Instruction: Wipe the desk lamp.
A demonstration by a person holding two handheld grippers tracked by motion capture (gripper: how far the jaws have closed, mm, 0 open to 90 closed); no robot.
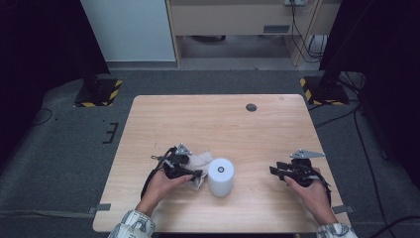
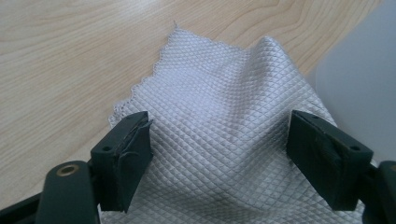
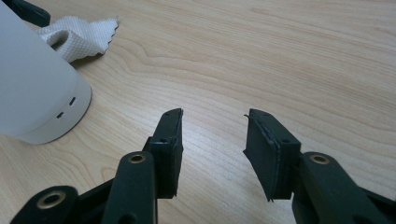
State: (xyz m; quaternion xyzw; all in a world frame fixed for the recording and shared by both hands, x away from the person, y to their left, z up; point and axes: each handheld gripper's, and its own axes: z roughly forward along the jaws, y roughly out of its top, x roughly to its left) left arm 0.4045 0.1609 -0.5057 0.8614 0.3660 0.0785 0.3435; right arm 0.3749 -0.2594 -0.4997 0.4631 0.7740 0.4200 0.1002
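Left claw (image 2: 219, 140), jaws spread astride the crumpled white cloth (image 2: 224, 102) beside the white cylinder (image 1: 220, 177) on the tabletop (image 1: 208, 119), apparently not yet pinching; right claw (image 3: 214, 140) spread, empty.

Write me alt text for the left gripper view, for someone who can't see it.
The left gripper hangs with its two black jaws spread wide over a white quilted cloth, the pads not pressing on it. The cloth lies rumpled on a light wooden table, and a white rounded container fills the right edge.
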